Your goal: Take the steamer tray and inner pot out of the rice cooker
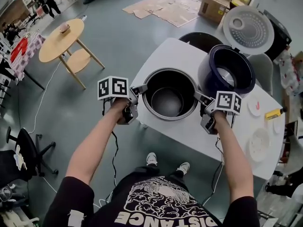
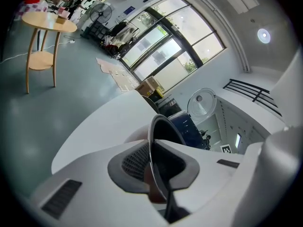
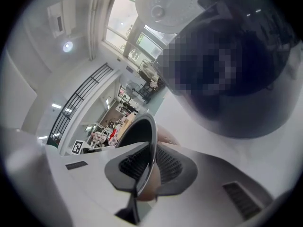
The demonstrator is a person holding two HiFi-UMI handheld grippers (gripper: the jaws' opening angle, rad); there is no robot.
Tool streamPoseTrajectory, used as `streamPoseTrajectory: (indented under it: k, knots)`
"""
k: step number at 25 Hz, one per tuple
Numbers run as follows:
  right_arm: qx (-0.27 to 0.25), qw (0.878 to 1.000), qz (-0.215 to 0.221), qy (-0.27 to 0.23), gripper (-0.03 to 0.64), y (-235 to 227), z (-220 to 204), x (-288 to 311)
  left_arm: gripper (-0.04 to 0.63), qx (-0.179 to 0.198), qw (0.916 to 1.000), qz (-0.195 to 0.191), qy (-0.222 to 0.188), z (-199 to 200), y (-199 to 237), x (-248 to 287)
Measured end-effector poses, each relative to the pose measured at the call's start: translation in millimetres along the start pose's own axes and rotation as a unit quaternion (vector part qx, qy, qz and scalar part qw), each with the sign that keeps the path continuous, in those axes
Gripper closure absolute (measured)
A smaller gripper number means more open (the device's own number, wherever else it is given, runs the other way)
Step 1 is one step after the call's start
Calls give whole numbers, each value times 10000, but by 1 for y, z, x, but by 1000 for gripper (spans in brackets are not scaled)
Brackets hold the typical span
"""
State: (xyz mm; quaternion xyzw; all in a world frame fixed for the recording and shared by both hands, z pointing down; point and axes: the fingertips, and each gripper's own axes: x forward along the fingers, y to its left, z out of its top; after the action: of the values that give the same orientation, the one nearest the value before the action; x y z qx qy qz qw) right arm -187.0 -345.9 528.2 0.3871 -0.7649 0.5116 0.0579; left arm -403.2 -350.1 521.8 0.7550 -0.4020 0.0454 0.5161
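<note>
The metal inner pot (image 1: 169,93) stands outside the cooker, low at the near left part of the white table (image 1: 177,51); I cannot tell whether it rests on it. My left gripper (image 1: 141,90) is shut on its left rim and my right gripper (image 1: 201,98) on its right rim. The left gripper view shows the thin rim (image 2: 158,126) pinched between the pads of the left gripper (image 2: 152,162). In the right gripper view the right gripper (image 3: 150,167) clamps the rim (image 3: 144,126) likewise. The dark blue rice cooker (image 1: 226,71) stands open just right of the pot, its perforated white lid (image 1: 248,30) raised.
White plates (image 1: 259,143) and a yellow item (image 1: 273,113) lie on the table's right end. A dark chair (image 1: 201,39) stands behind the table. On the floor are a round wooden side table (image 1: 61,37), flattened cardboard (image 1: 163,6) and an office chair (image 1: 23,155).
</note>
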Motion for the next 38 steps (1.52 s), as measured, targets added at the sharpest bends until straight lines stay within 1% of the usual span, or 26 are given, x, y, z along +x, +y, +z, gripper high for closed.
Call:
streamPoseTrajectory:
  k: [5, 7, 9, 11, 13, 16, 19, 23, 27, 30, 32, 34, 35, 38]
  knots:
    - [-199, 9996, -203, -79, 548, -1, 4, 1, 548, 209, 9998, -6, -12, 7, -1, 7]
    - [-373, 9988, -321, -64, 541, -1, 4, -2, 525, 380, 9992, 69, 61, 5, -3, 7]
    - [-717, 9959, -540, -75, 521, 0, 5, -7, 495, 651, 9976, 207, 138, 3, -2, 4]
    - [-1167, 9897, -813, -150, 518, 3, 9, -15, 492, 948, 9947, 369, 131, 6, -1, -3]
    - [-1491, 9837, -973, -241, 518, 9, 13, -26, 492, 1182, 9917, 497, 8, 12, -7, -11]
    - [-1663, 9803, -999, -373, 518, 12, 24, -49, 492, 1596, 9847, 650, -274, 24, -35, -12]
    - [-1825, 9758, -1061, -571, 520, 19, 36, -77, 499, 2074, 9750, 633, -487, 33, -76, -11]
    - [-2184, 9636, -1282, -855, 523, 32, 47, -116, 505, 2662, 9614, 354, -595, 26, -138, -5]
    - [-2407, 9503, -1612, -1140, 528, 28, 65, -173, 530, 3375, 9394, 153, -591, 5, -210, 20]
    - [-2429, 9434, -1728, -1451, 528, 28, 75, -218, 532, 3790, 9229, -99, -669, -10, -264, 35]
    - [-2435, 9383, -1820, -1649, 528, 25, 79, -247, 537, 4068, 9102, -240, -734, -22, -297, 46]
    - [-2463, 9316, -1948, -1834, 529, 20, 80, -276, 540, 4297, 8987, -353, -802, -34, -324, 56]
    - [-2494, 9265, -2041, -1944, 532, 18, 80, -291, 541, 4362, 8950, -411, -835, -40, -336, 60]
    - [-2688, 9049, -2362, -2306, 537, 12, 82, -329, 545, 4432, 8901, -520, -930, -53, -361, 71]
